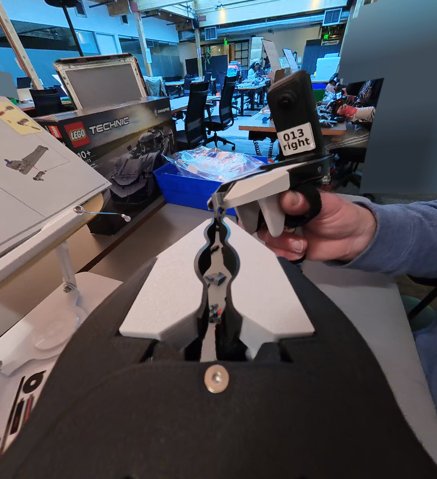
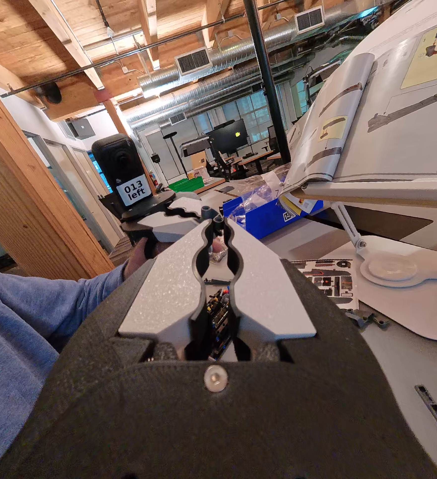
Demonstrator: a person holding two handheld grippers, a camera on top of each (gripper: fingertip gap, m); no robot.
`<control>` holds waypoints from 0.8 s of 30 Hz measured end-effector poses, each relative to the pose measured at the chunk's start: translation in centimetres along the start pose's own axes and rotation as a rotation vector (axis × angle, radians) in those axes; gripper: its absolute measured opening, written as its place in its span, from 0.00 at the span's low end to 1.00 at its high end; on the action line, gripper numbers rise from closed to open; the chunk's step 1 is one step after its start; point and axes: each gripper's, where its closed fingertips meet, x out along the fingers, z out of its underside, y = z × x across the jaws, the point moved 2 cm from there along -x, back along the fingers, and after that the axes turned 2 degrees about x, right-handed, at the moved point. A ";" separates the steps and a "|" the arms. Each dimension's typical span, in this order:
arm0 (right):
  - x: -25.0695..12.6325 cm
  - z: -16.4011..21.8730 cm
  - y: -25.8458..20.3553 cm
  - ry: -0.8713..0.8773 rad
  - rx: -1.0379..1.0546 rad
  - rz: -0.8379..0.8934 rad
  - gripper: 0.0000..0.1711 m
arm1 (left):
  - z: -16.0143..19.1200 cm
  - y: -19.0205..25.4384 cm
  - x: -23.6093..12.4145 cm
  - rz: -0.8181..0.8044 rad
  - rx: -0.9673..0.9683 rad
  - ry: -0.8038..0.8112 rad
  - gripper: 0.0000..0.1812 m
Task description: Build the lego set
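Observation:
My left gripper (image 1: 218,223) is shut on a thin dark lego piece (image 1: 221,229) at its fingertips. My right gripper (image 2: 218,225) is shut on a small dark grey piece with a round hole (image 2: 217,220). The two grippers meet tip to tip above the table. In the left wrist view the right gripper (image 1: 216,204) comes in from the right, held by a hand, with a grey piece (image 1: 219,201) in its tips just above mine. In the right wrist view the left gripper (image 2: 204,211) holds a grey round-holed piece (image 2: 207,210) next to mine.
An open instruction booklet (image 1: 25,166) lies on a white stand (image 2: 393,269). A lego box (image 1: 113,137) and a blue bin (image 1: 186,186) of plastic bags stand behind. A sticker sheet (image 2: 328,282), a partial build (image 2: 218,311) and loose pieces (image 1: 214,278) lie on the table. Left and right tips are no more than a few centimetres apart.

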 end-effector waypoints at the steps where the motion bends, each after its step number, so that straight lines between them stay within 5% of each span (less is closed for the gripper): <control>1: 0.0 0.1 -0.1 -0.003 -0.003 -0.004 0.03 | -0.1 -0.1 -0.1 -0.001 0.006 -0.004 0.00; 10: 0.2 0.3 -0.6 -0.058 -0.056 -0.008 0.03 | -0.5 -0.3 -0.7 0.055 0.078 -0.120 0.00; 19: -0.2 0.7 -0.9 -0.311 -0.429 0.094 0.11 | 0.3 0.2 -1.1 0.209 0.142 -0.393 0.00; 24: -0.8 1.4 -1.8 -0.412 -0.424 0.014 0.07 | 0.7 1.0 -0.7 0.268 0.237 -0.521 0.00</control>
